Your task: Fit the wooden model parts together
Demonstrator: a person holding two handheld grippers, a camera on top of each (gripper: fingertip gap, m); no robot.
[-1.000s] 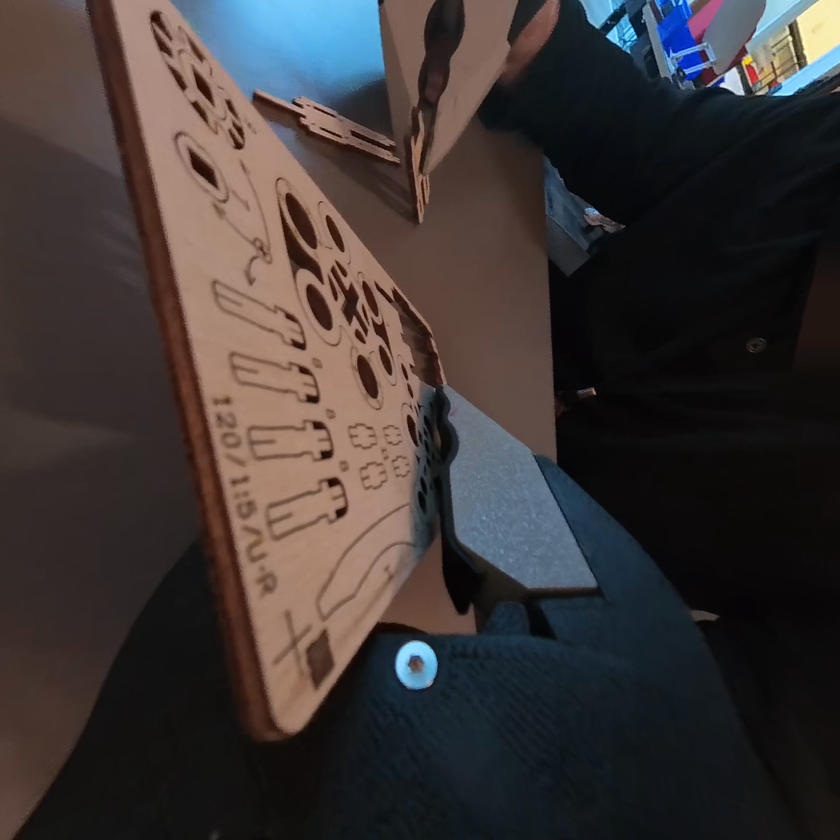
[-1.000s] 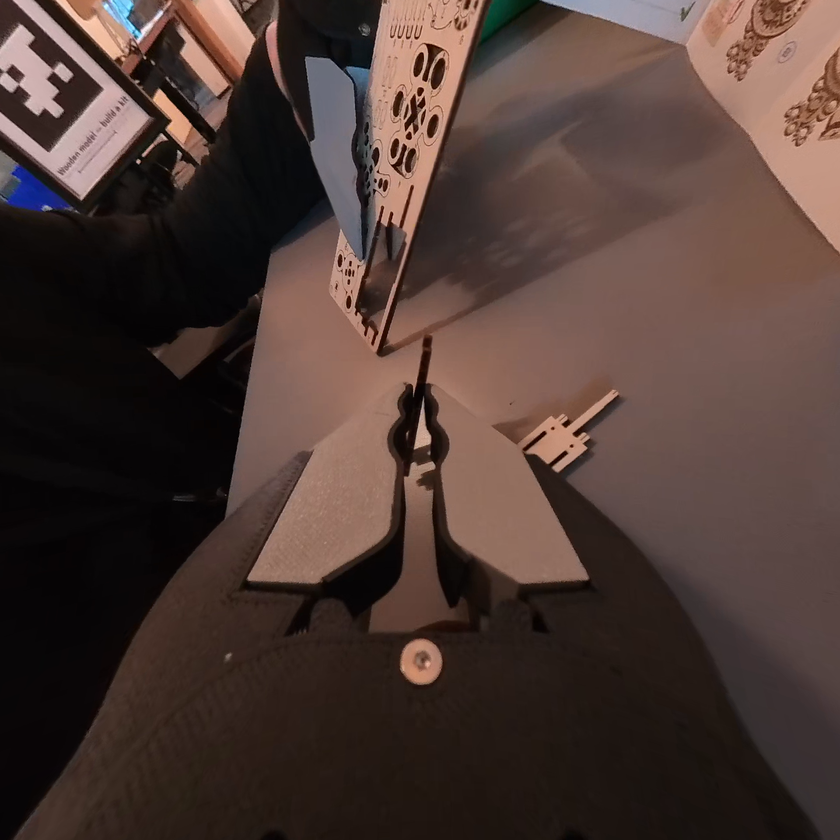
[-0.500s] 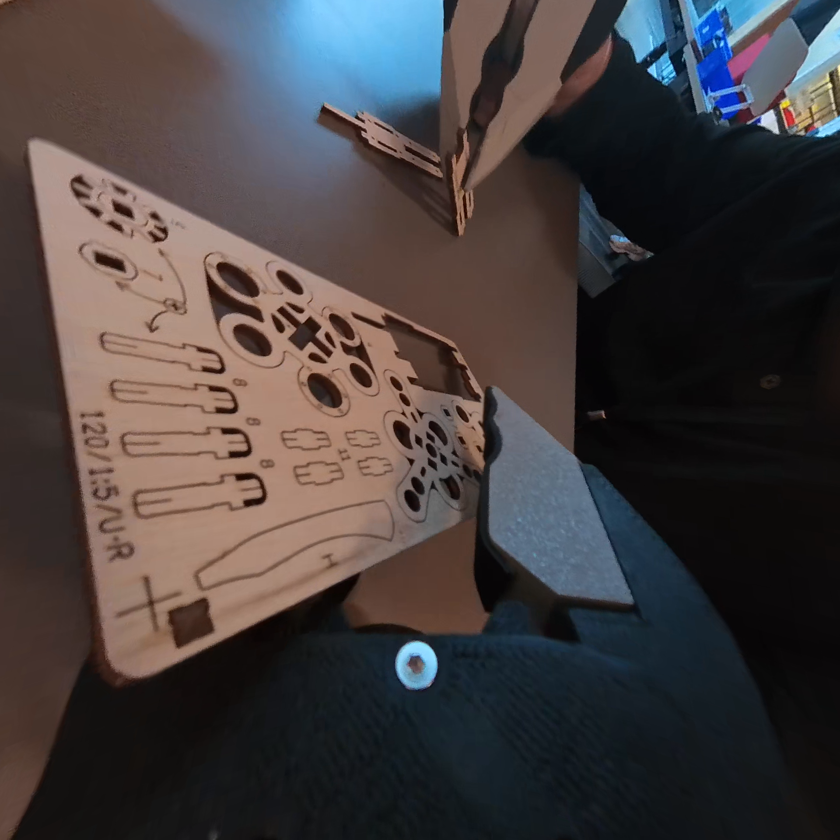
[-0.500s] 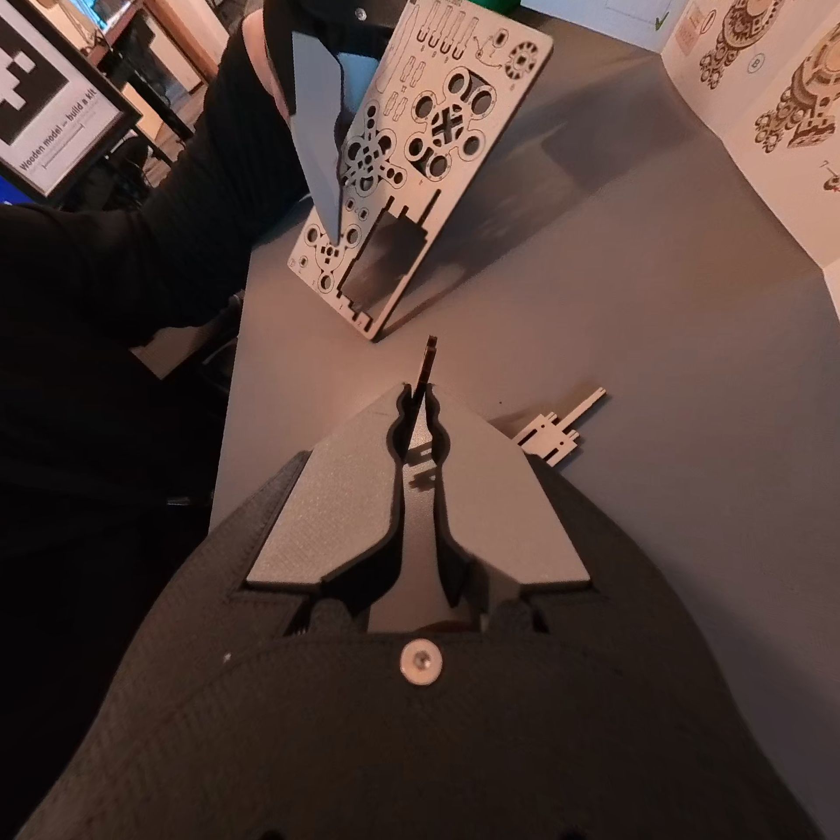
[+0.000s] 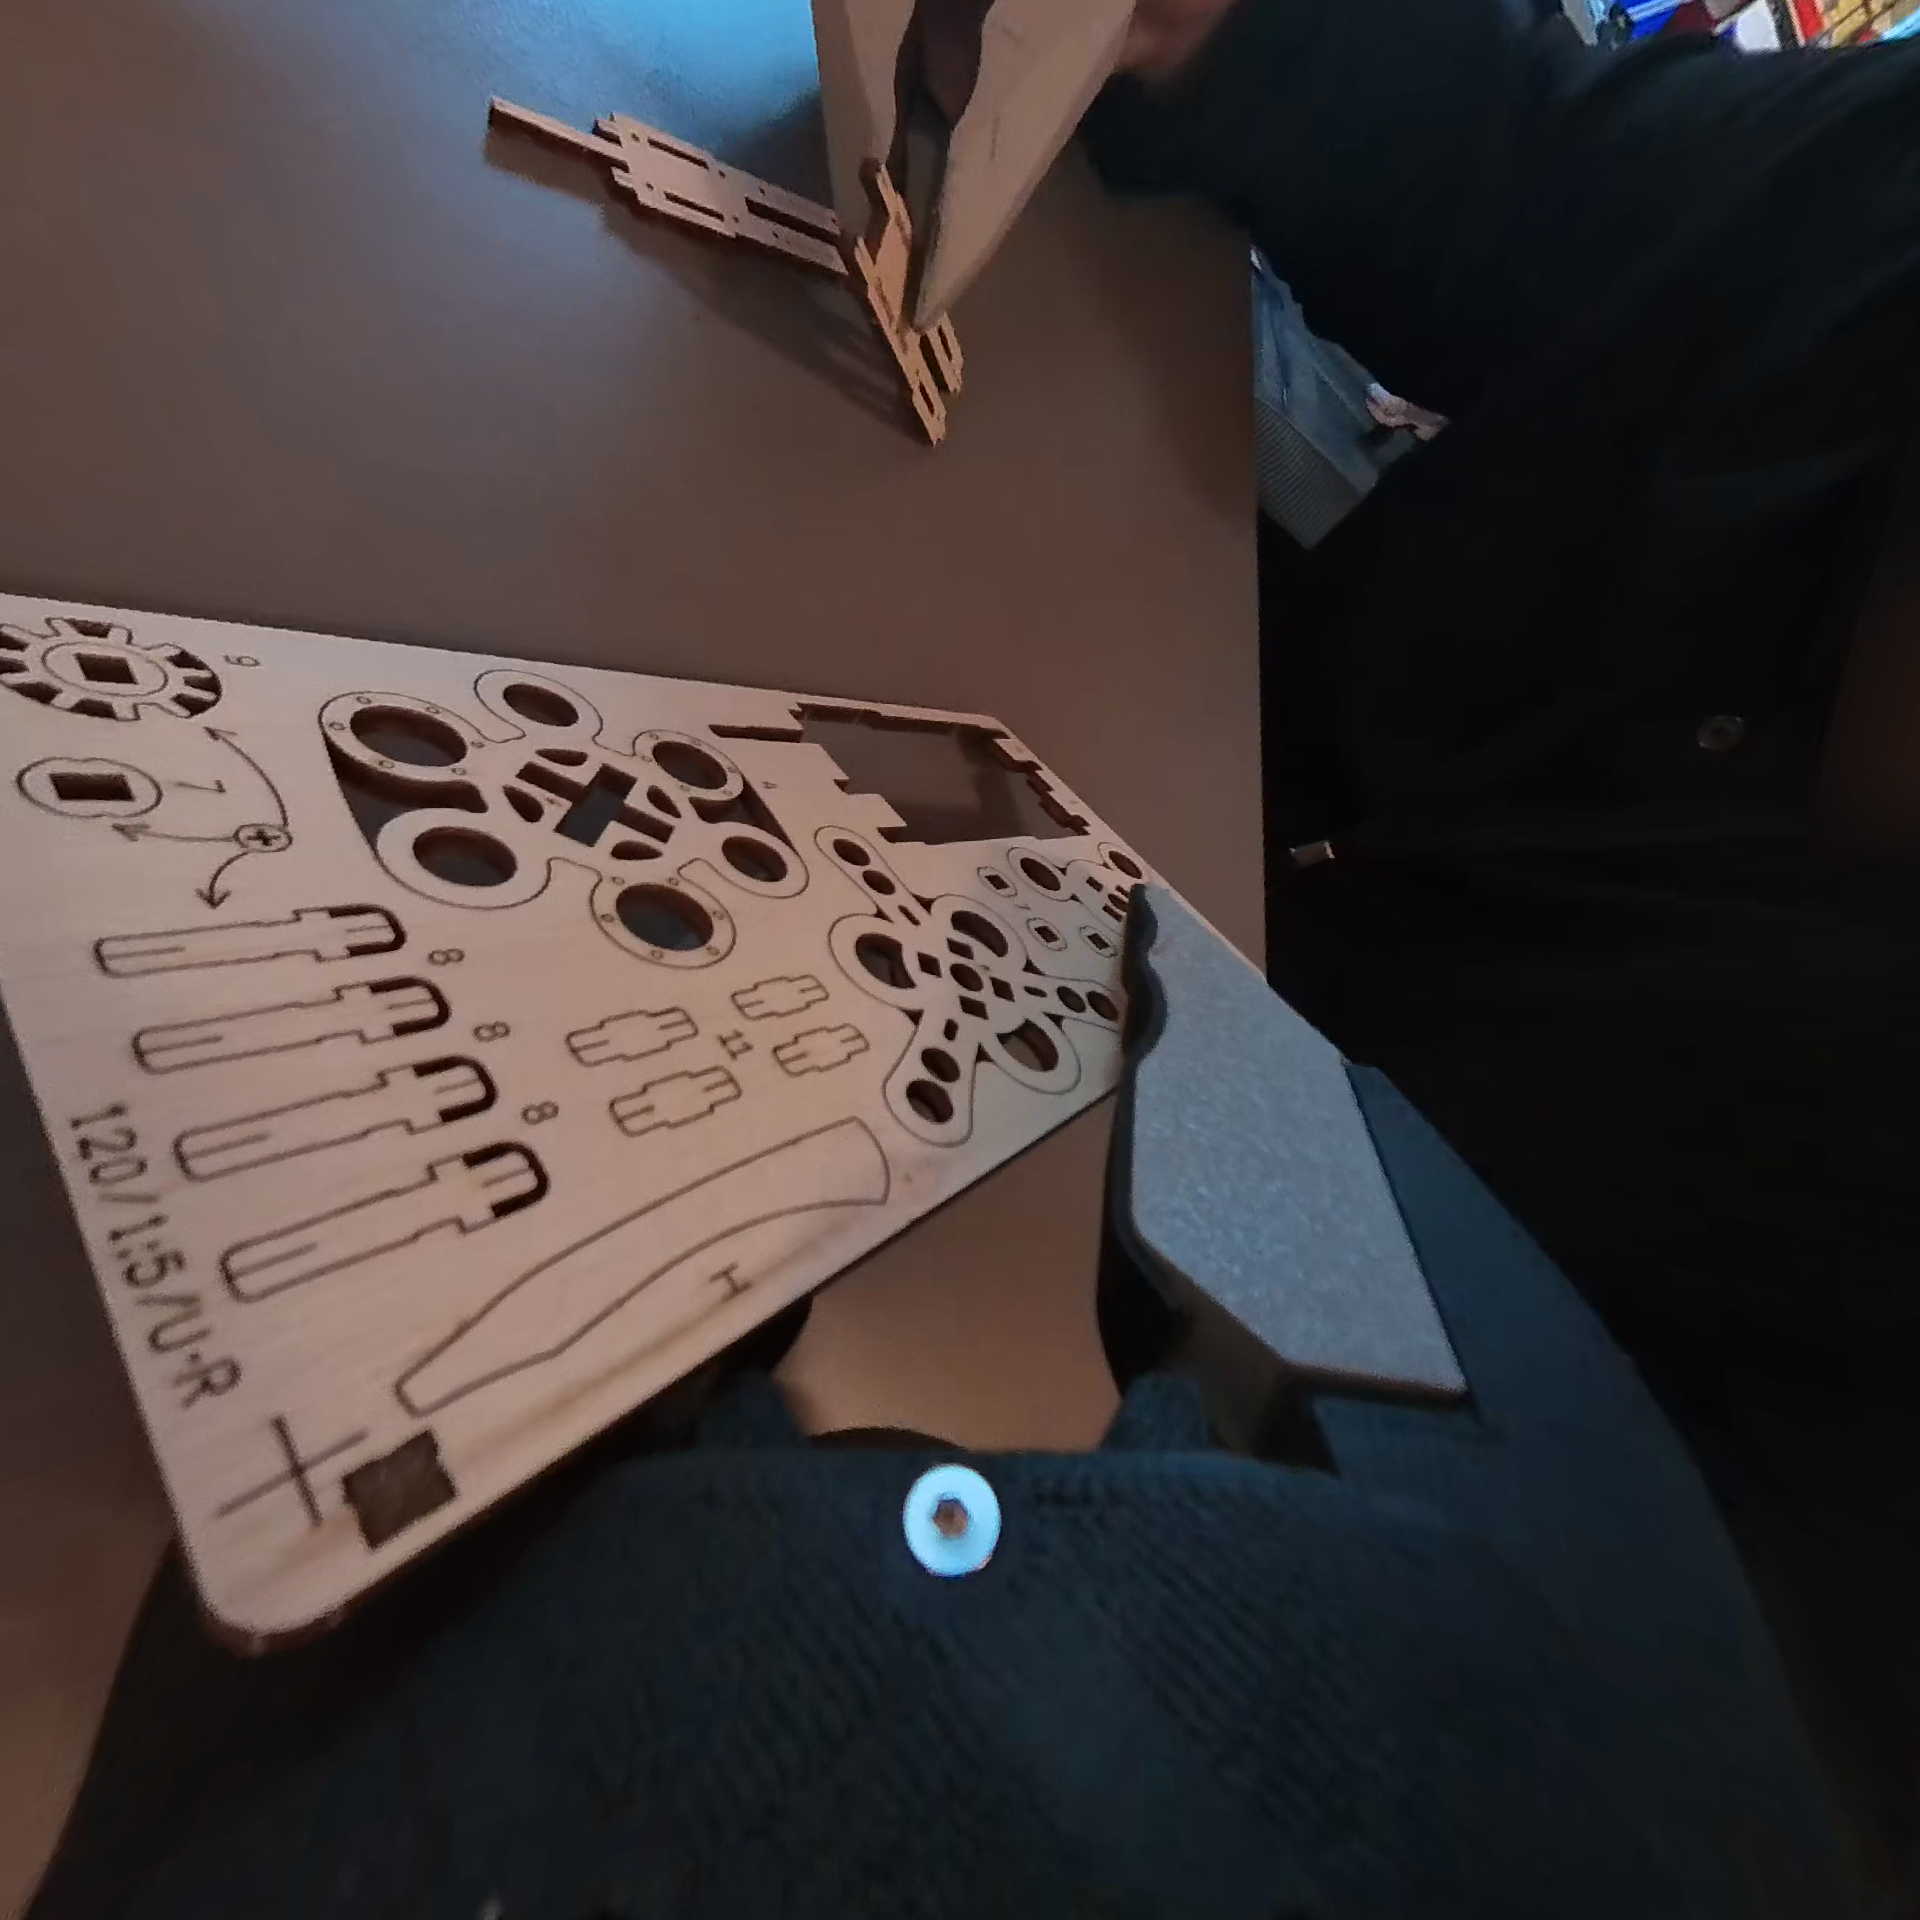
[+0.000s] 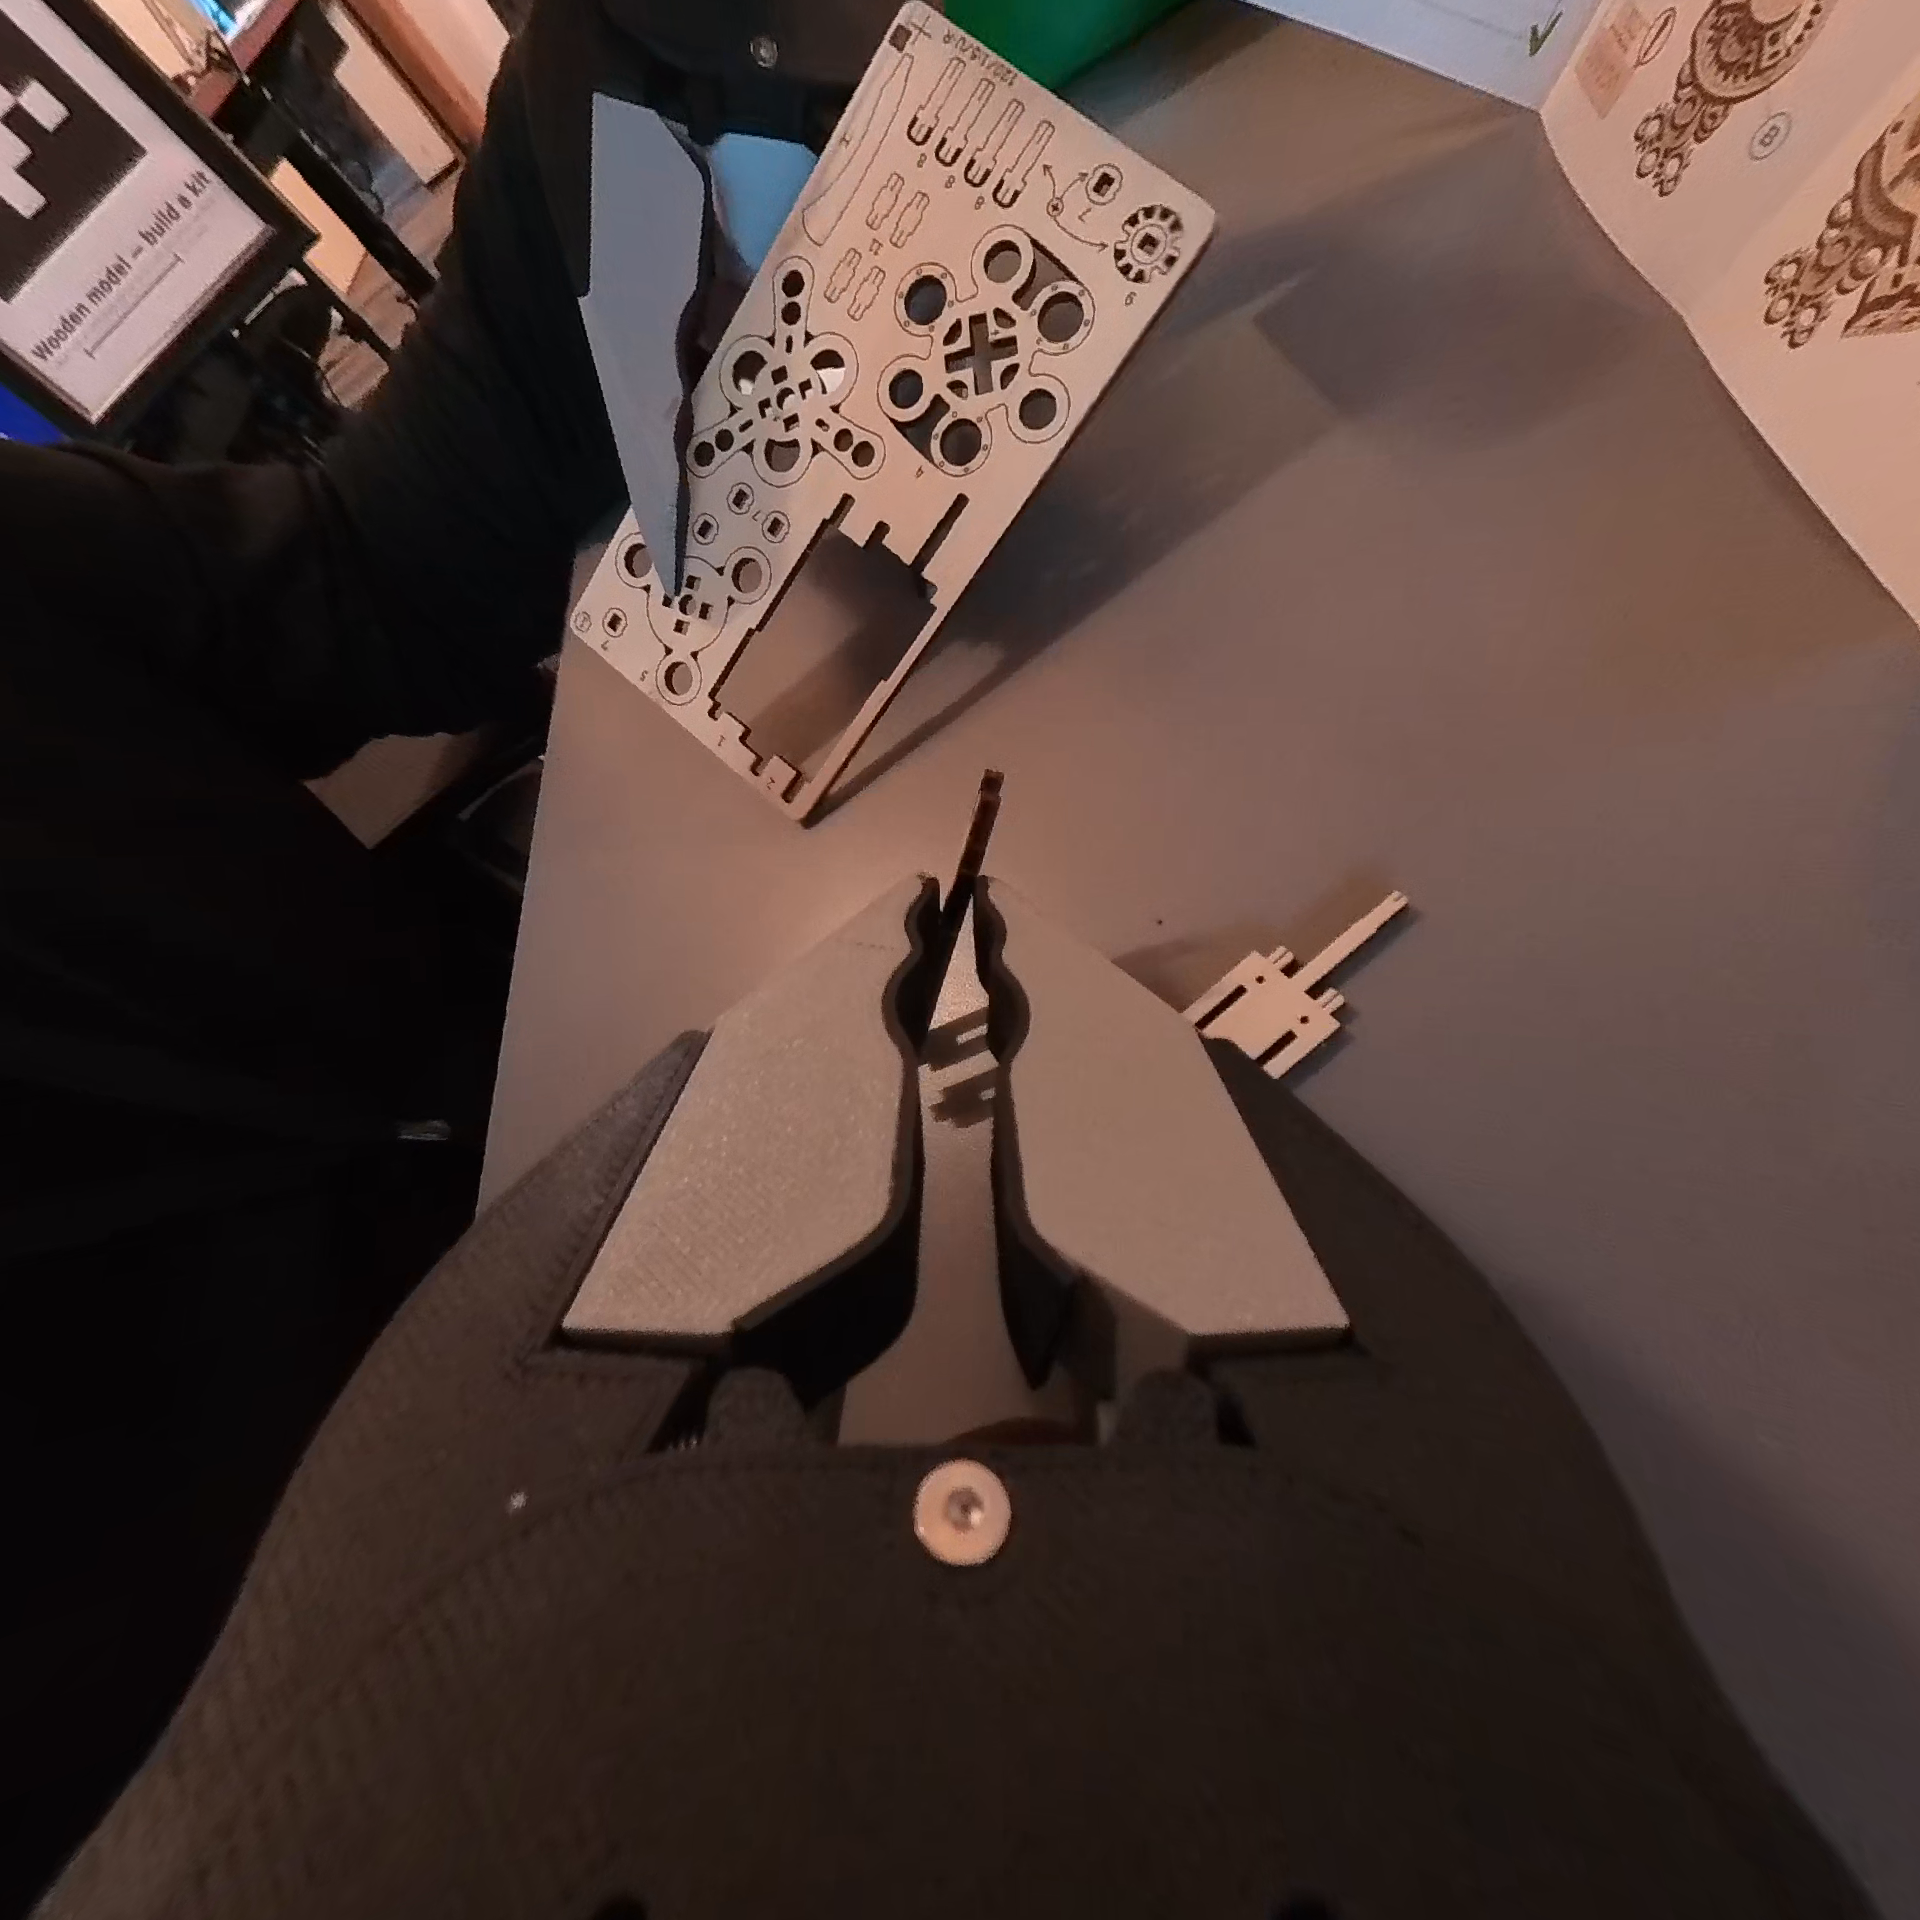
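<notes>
My left gripper [image 5: 1130, 930] is shut on the edge of a laser-cut wooden sheet [image 5: 499, 997]; one finger [image 5: 1257, 1174] lies on top and the other is hidden beneath. In the right wrist view the sheet [image 6: 935, 395] leans low over the grey table [image 6: 1455, 727], near edge down, with the left gripper [image 6: 670, 582] on its left side. My right gripper [image 6: 961, 883] is shut on a small slotted wooden part [image 6: 979, 831], held edge-on above the table. That part [image 5: 906, 301] and the right gripper [image 5: 896, 249] show at the top of the left wrist view. A second slotted part [image 6: 1288, 997] lies flat beside the right gripper, and it also shows in the left wrist view [image 5: 675, 177].
Printed instruction sheets [image 6: 1766, 260] stand along the table's far right. A framed sign [image 6: 114, 229] stands off the table at the upper left. The table's edge [image 6: 525, 935] runs along the left, with a person's dark sleeve [image 6: 312, 571] beyond it. About 12 cm separates my left fingertips from my right.
The left gripper has swung the wooden sheet from standing nearly on edge down to a low, almost flat tilt. The right gripper and its part have hardly moved.
</notes>
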